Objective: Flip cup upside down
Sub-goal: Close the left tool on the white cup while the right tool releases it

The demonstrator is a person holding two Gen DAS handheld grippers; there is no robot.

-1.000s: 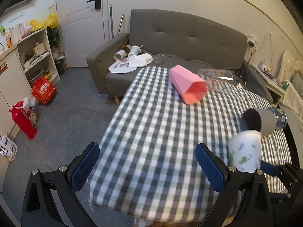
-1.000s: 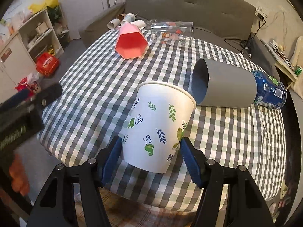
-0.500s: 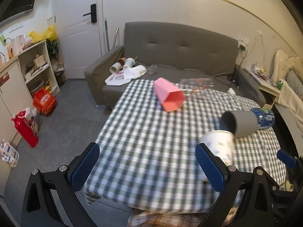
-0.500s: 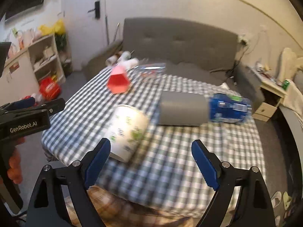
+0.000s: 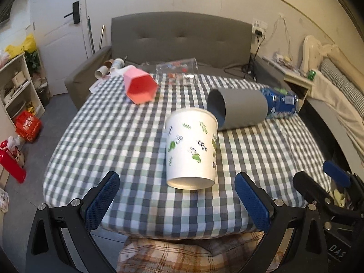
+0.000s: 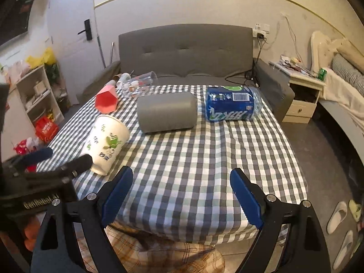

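Cup point(image 5: 190, 149) with the leaf print stands just in front of the grey tumbler point(image 5: 237, 108) on the tabletop point(image 5: 109, 136), seemingly mouth up, so I judge the flip undone; both my left tool point(image 5: 176, 201) and right tool point(image 6: 182, 192) gape empty, and one must next close around it.

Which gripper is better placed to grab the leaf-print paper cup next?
Left. The left gripper is open with the paper cup centred just ahead of its fingers. The right gripper is open too, but the cup sits off to its left.
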